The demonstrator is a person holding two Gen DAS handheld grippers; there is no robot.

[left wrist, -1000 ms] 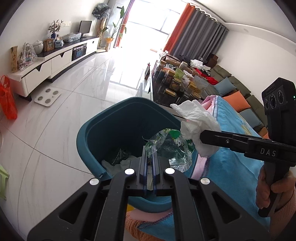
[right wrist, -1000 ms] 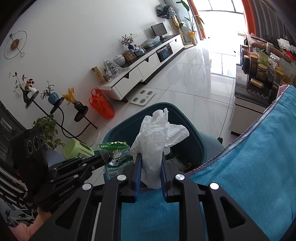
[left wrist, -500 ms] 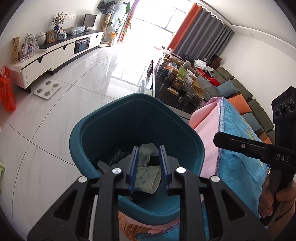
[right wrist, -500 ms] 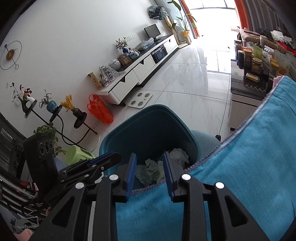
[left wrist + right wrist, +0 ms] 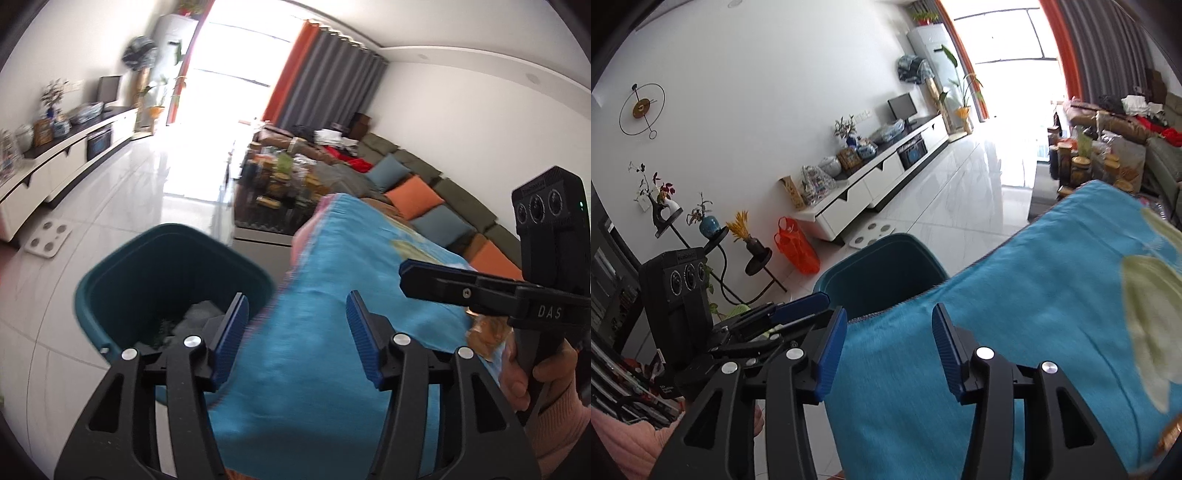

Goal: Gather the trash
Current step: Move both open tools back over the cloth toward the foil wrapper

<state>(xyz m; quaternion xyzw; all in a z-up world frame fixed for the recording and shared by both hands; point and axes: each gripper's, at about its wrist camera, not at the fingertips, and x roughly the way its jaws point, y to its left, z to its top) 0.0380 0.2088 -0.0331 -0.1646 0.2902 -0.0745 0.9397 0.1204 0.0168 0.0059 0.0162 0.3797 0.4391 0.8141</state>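
Both tools are empty. The left hand-held gripper [image 5: 295, 325] has just been opening and its jaws stand apart with nothing between the pads; behind the gap lie only the blue cloth and the edge of the bin. The right hand-held gripper [image 5: 889, 345] has likewise just been opening and stands released, with no item between its blue pads.

The trash [image 5: 195, 314] lies at the bottom of the teal bin [image 5: 122, 273]: pale crumpled pieces and some darker scraps, partly blurred and partly hidden by the left jaw. The bin stands on the white tiled floor [image 5: 110, 206], just beside the table edge, which by judgement allows items to be dropped straight down from table height.

The table is covered by a blue cloth [image 5: 332, 350] with a pink border. Both grippers point over this cloth, judged suitable for fetching further items. An orange-yellow wrapper [image 5: 487, 332] lies on the cloth near the right tool's handle and looks a likely next pick, though it is blurred.

Surroundings: a low glass table crowded with jars [image 5: 277, 184] beyond, a sofa with cushions [image 5: 413, 192] along the wall, a white sideboard [image 5: 871, 184], and an orange bag [image 5: 796, 251] on the floor. Nothing stands between the cloth and the bin; the overhanging cloth edge alone partly screens the bin mouth.
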